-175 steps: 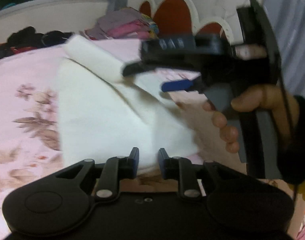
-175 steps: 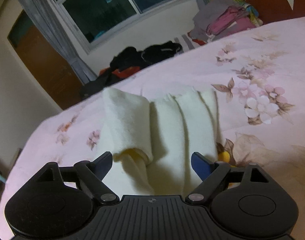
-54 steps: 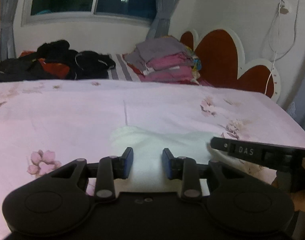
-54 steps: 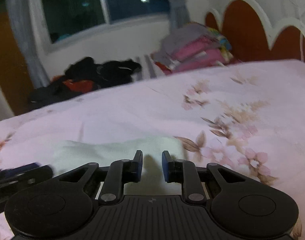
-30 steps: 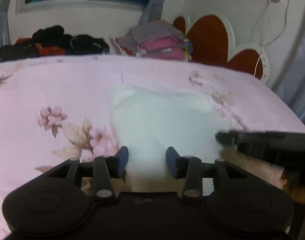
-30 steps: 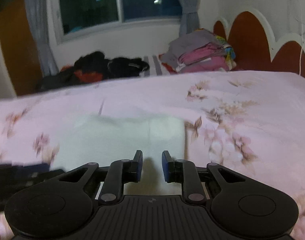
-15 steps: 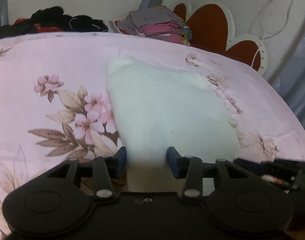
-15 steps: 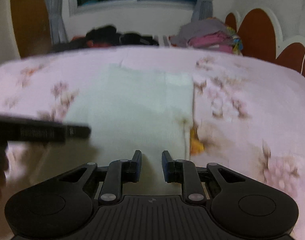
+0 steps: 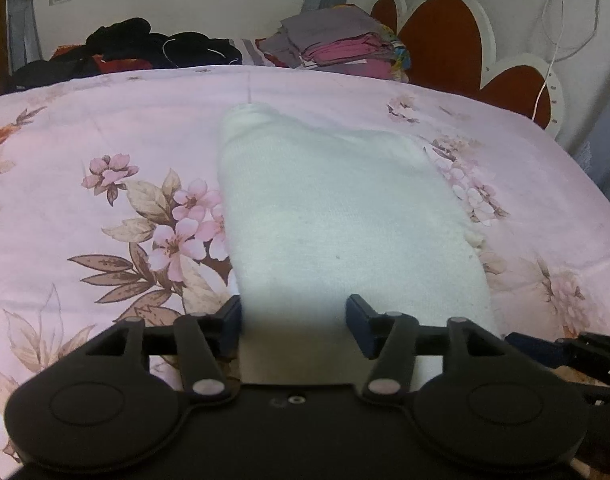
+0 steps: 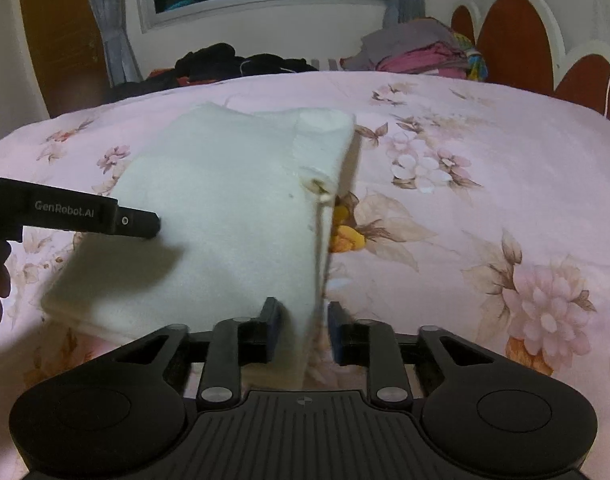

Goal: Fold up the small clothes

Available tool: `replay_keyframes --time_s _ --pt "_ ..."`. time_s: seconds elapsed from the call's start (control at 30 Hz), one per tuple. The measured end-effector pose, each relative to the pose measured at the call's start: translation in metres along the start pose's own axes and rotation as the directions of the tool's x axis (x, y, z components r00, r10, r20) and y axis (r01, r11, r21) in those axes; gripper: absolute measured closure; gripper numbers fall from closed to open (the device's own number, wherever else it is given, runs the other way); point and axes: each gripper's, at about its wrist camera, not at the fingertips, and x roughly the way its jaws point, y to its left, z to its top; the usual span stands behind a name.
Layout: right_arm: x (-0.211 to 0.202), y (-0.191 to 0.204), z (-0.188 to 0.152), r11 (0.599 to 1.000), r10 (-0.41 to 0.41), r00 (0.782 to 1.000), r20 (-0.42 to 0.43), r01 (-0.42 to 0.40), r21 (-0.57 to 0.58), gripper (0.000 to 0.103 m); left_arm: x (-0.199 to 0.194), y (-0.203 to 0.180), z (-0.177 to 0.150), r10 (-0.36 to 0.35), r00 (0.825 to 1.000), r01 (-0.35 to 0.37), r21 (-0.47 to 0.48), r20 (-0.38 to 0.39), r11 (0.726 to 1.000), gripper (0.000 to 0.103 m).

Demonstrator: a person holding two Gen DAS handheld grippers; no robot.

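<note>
White garment [image 9: 337, 216]: fuzzy matt cloth, perhaps fleece. Bedspread [image 9: 105, 128]: smooth printed fabric.

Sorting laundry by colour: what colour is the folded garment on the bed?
White garment, clearest in the right wrist view.

Bed [image 9: 105, 128] under pink floral cover, fills both views. White folded garment [image 9: 337, 216] lies flat mid-bed, near edge toward cameras. Small yellow-orange item [image 10: 347, 236] on cover, touching garment's right edge. Dark clothes heap [image 10: 233, 62] and folded stack [image 10: 421, 54] at far side by headboard.
</note>
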Motion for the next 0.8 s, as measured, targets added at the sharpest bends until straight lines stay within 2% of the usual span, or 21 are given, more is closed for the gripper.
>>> replay_keyframes --time_s 0.17,0.47,0.63,0.73,0.8 --pt "-0.005 -0.01 0.004 0.998 0.053 0.998 -0.02 -0.052 0.021 0.074 -0.005 -0.005 0.004 0.015 1.0 -0.015 0.0 0.005 1.0 0.043" --pt "-0.006 -0.016 0.006 0.997 0.077 0.996 -0.047 -0.078 -0.017 0.074 -0.011 -0.001 0.016 0.012 1.0 -0.012 -0.023 0.027 1.0 0.041" --pt "-0.016 -0.028 0.018 0.991 0.112 0.994 0.009 -0.112 0.07 0.073 -0.013 0.01 0.022 0.003 1.0 -0.001 -0.076 0.026 0.997 0.041" --pt "-0.015 -0.034 0.03 0.987 0.113 0.993 0.04 -0.117 0.108 0.073 -0.015 0.016 0.028 0.003 0.999 0.002 -0.119 0.04 0.993 0.031" --pt "-0.012 -0.036 0.038 0.983 0.127 0.991 0.044 -0.131 0.129 0.073 -0.014 0.021 0.032 0.001 0.999 0.006 -0.145 0.045 0.989 0.031"
